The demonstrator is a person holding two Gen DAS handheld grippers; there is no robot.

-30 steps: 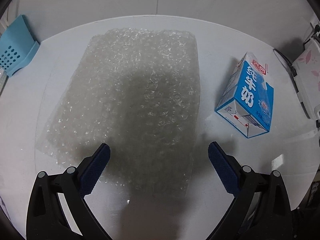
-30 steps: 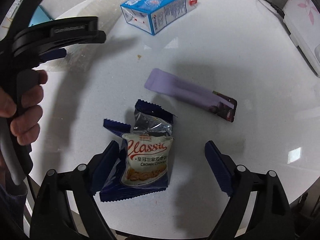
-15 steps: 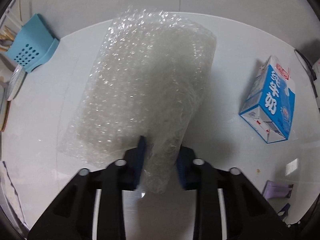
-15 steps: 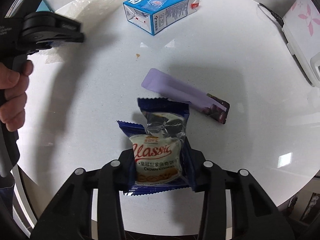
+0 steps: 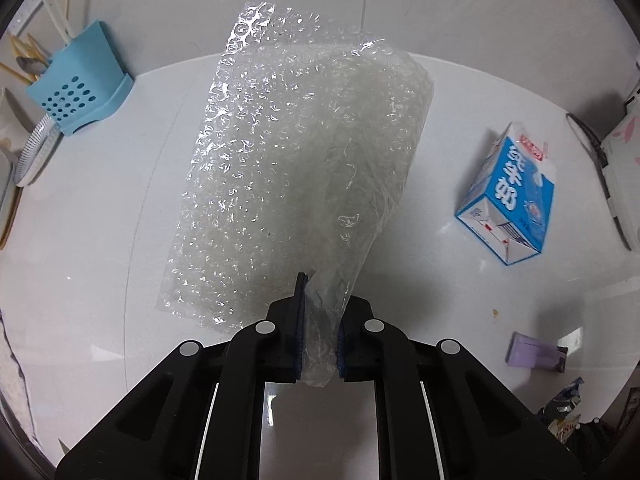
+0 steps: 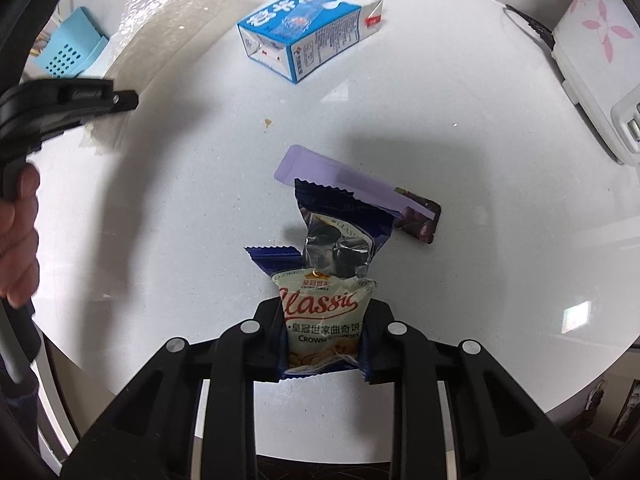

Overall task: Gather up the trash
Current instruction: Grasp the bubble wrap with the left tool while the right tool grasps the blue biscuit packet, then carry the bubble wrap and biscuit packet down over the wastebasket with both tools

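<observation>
Right, here is how it all stands.

Left gripper [image 5: 320, 334]: its jaws are pinched tight on the near corner of the bubble wrap [image 5: 296, 172], with the plastic bunched between the blue pads.
Bubble wrap: the sheet fans out away from the jaws, curled along its right edge; its far end seems lifted over the white round table [image 5: 100, 240], though I cannot tell whether any part touches the top.
Right gripper [image 6: 324, 340]: pointing down at the table, jaws closing, and already pressed on both sides of the cookie packet [image 6: 324, 296].
Cookie packet: a blue and white wrapper, torn open at its far end with silver lining showing; its top edge overlaps the purple wrapper [image 6: 360, 192] as seen from the right wrist.
Purple wrapper: flat on the table, just beyond the cookie packet, with a dark printed end to the right.
Milk carton [image 6: 308, 32]: blue and white, lying on its side toward the far part of the table, well apart from both grippers.
Crumb [image 6: 267, 122]: a small brown speck on the table between the carton and the purple wrapper.
Blue holder [image 5: 78, 88]: perforated, at the far left edge, with sticks standing in it.
Person's hand [image 6: 18, 236]: wrapped round the left gripper's handle, at the left of the right-wrist view.
</observation>
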